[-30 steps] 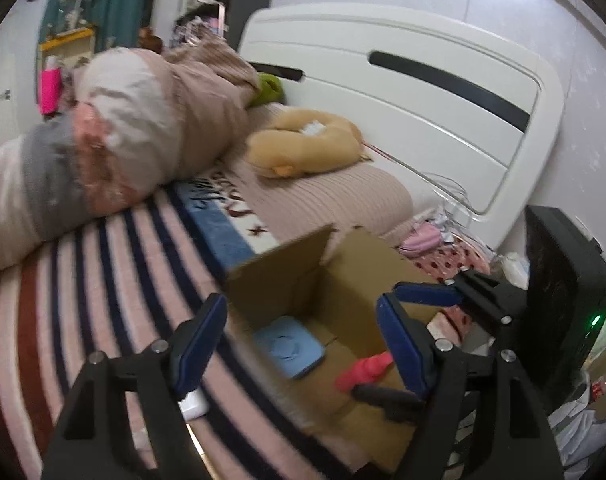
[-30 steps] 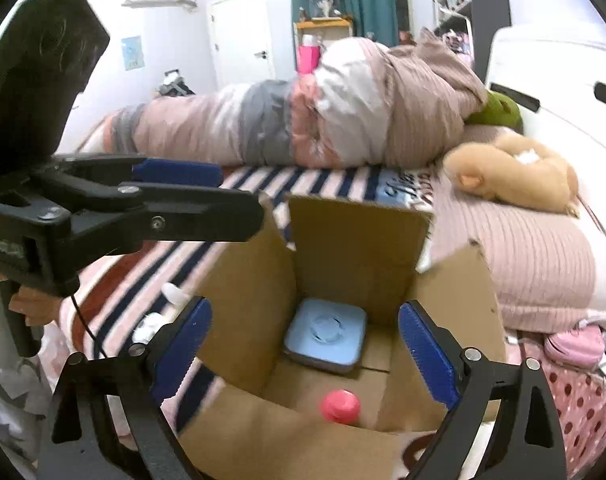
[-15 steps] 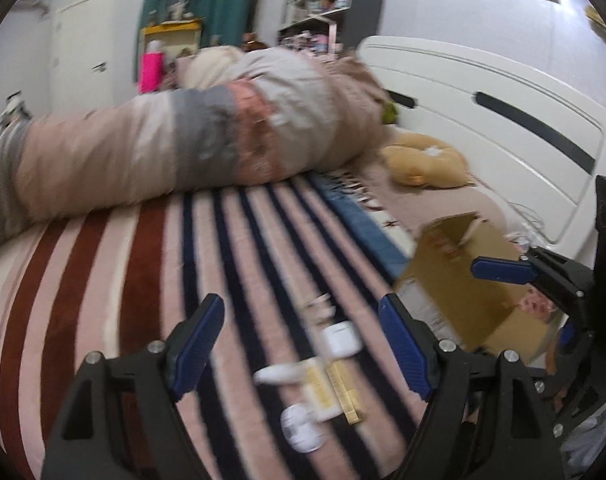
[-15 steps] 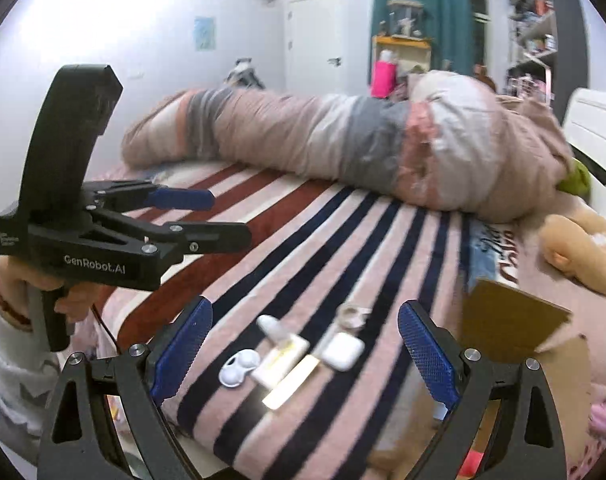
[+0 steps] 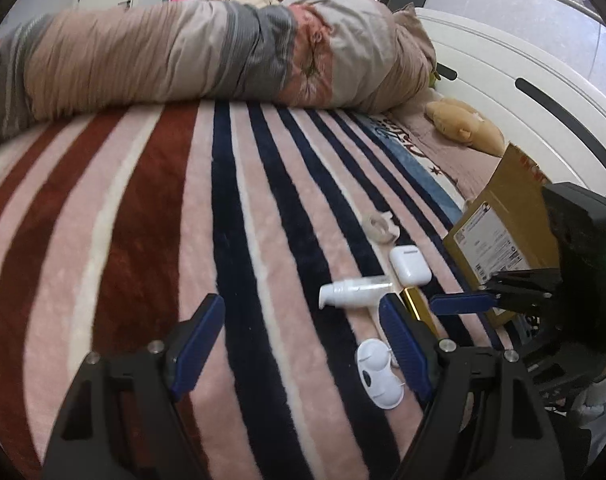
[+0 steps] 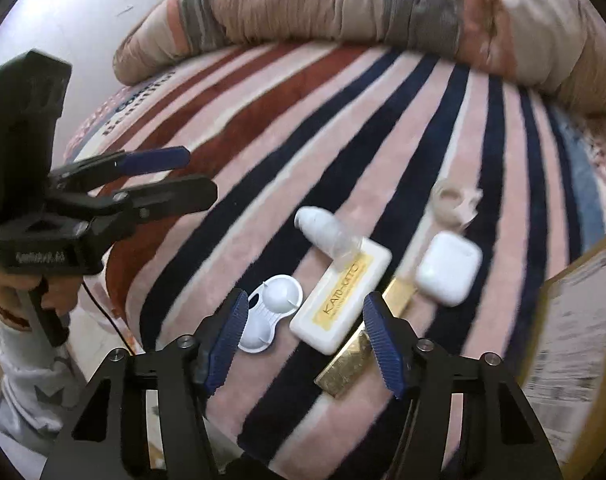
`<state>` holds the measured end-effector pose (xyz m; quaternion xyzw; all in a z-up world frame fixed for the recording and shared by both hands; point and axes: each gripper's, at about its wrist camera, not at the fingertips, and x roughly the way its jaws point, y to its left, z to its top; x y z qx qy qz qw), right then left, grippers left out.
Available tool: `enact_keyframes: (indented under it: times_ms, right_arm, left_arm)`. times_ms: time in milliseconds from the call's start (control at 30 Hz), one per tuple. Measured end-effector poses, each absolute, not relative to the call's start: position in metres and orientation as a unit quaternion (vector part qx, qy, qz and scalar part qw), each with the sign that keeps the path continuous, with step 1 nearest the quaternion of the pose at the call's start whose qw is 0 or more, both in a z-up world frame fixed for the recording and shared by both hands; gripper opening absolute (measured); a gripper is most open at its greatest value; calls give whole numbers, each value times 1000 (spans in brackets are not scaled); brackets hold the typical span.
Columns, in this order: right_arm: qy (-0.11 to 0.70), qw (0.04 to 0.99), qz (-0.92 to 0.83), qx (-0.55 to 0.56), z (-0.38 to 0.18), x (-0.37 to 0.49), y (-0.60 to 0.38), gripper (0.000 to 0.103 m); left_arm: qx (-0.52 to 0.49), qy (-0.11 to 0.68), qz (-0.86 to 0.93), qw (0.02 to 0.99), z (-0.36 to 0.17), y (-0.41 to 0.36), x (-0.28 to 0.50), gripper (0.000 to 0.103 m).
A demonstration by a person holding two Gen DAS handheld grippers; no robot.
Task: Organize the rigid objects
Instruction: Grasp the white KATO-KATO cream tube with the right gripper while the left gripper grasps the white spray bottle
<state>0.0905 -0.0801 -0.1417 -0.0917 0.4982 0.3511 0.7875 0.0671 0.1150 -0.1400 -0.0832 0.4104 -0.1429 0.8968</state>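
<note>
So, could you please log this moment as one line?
left tongs open | right tongs open above white case | items on blanket

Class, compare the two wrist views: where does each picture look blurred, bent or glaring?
Left wrist view: fisheye bends the striped blanket and darkens the corners; the white bottle is fairly sharp. Right wrist view: motion smear softens the earbud case and cardboard box, while the white wall glares and the right gripper stays crisp.
</note>
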Motion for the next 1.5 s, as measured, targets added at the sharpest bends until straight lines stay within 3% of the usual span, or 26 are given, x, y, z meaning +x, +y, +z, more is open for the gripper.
enact_keyframes:
  times_ms: [67,333,533,900,1367,1433,1500]
  right_arm:
    - [517,779,346,-82,-153,100,-77,46]
    - [567,767,289,-82,-173,123,-69,42]
    - [539,793,268,-93,-168,117,-76,33]
    - [541,789,270,-112,-169,115,-107,33]
    - [538,785,288,-113,-168,113,-115,33]
    - [537,786,285,-113,-168,113,-114,33]
    - [536,790,279,-104,-167,115,-116,33]
  left_arm:
    - [-90,415,-147,893,-147,114,70,77]
    - [-94,427,-162,884,-166,114,79,77]
    - [-111,437,-199,870,-173,96,90,77]
    - [-39,457,-201,866,-187,46,115,77]
    - [67,459,-297,835,-187,43,126,77]
    - [75,460,-293,835,-190,41,127,61]
    - [85,459,-284,837,-192,39,126,58]
